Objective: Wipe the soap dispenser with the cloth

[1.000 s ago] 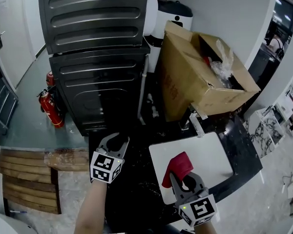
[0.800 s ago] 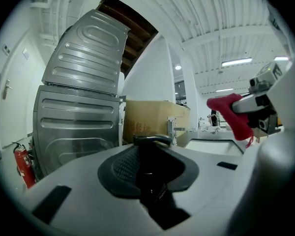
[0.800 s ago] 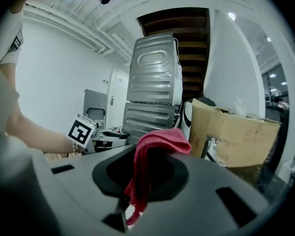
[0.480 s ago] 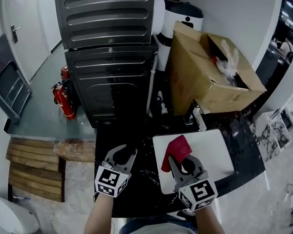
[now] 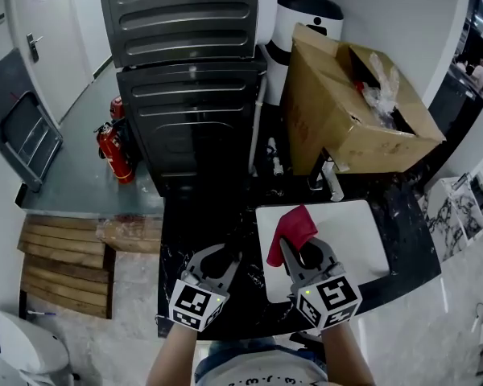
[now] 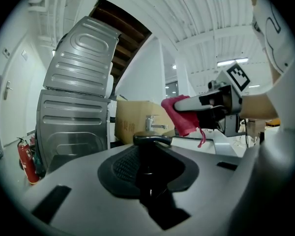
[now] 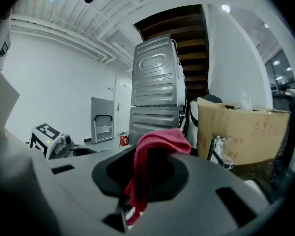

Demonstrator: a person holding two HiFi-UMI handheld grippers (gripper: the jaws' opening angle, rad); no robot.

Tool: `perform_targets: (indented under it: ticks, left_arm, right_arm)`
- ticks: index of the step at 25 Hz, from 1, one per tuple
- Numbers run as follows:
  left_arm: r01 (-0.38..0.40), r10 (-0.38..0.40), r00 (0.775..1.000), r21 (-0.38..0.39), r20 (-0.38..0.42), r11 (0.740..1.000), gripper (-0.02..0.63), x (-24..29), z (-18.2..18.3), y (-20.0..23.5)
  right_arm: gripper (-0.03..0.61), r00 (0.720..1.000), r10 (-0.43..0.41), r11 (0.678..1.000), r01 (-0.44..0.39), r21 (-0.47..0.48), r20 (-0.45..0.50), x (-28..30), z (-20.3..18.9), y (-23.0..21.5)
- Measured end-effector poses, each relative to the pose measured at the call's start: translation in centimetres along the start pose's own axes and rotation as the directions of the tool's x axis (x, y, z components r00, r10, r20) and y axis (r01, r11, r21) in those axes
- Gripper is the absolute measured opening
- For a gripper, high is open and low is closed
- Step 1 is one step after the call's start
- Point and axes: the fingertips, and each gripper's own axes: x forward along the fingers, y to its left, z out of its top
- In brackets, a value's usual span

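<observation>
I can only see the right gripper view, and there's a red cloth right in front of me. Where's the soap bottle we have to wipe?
Observer: The left gripper has it. A dark soap dispenser with a pump top stands clamped between its jaws.
Operator: Is it touching my cloth?
Observer: No. In the head view the cloth hangs to the right of the left gripper, with a gap between them.
Operator: What's underneath my gripper?
Observer: The right gripper is above a white sink set in a black counter.
</observation>
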Motion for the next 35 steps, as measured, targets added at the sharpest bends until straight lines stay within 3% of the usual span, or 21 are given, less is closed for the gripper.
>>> perform_targets:
  ticks: [3, 6, 9, 11, 14, 17, 24, 27, 31, 35]
  left_arm:
    - [0.013, -0.013, 1.0, 0.03, 0.009, 0.999, 0.091, 0.0, -0.1, -0.2]
    - [0.038, -0.039, 0.999, 0.045, 0.022, 0.998, 0.091, -0.3, -0.4, -0.5]
    - [0.034, -0.036, 0.999, 0.044, 0.029, 0.998, 0.091, -0.3, -0.2, -0.4]
    - [0.031, -0.033, 0.999, 0.039, 0.029, 0.999, 0.091, -0.3, -0.3, -0.4]
    - [0.033, -0.034, 0.999, 0.04, 0.022, 0.999, 0.091, -0.3, -0.3, -0.5]
    - [0.036, -0.037, 0.999, 0.043, 0.016, 0.998, 0.091, -0.4, -0.4, -0.6]
    - [0.049, -0.049, 0.999, 0.051, 0.004, 0.997, 0.091, -0.4, -0.4, -0.5]
    - [0.05, -0.05, 0.999, 0.053, -0.002, 0.997, 0.091, -0.3, -0.6, -0.5]
    - [0.05, -0.049, 0.999, 0.062, -0.005, 0.997, 0.091, -0.2, -0.5, -0.7]
    - [0.055, -0.054, 0.998, 0.074, -0.013, 0.996, 0.091, -0.2, -0.6, -0.7]
  right_arm:
    - [0.052, 0.999, 0.048, 0.999, -0.048, 0.003, -0.001, 0.0, -0.2, 1.1]
    - [0.052, 0.984, 0.176, 0.984, -0.175, -0.02, 0.027, 0.3, 0.7, 3.8]
    - [0.052, 0.944, 0.329, 0.938, -0.327, -0.111, 0.0, 1.4, 0.6, 7.2]
    - [0.052, 0.921, 0.384, 0.908, -0.389, -0.158, -0.061, 2.1, -0.3, 8.8]
    - [0.052, 0.902, 0.401, 0.887, -0.426, -0.178, -0.16, 3.1, -1.8, 9.6]
    - [0.052, 0.881, 0.427, 0.875, -0.459, -0.15, -0.204, 3.1, -2.1, 9.6]
    - [0.052, 0.825, 0.452, 0.822, -0.533, -0.203, -0.339, 5.1, -1.7, 10.5]
    - [0.052, 0.812, 0.463, 0.827, -0.54, -0.157, -0.355, 7.0, -1.4, 10.3]
    - [0.052, 0.822, 0.438, 0.855, -0.506, -0.114, -0.365, 9.5, -1.5, 9.6]
    - [0.052, 0.819, 0.432, 0.854, -0.506, -0.121, -0.377, 10.4, -1.6, 9.6]
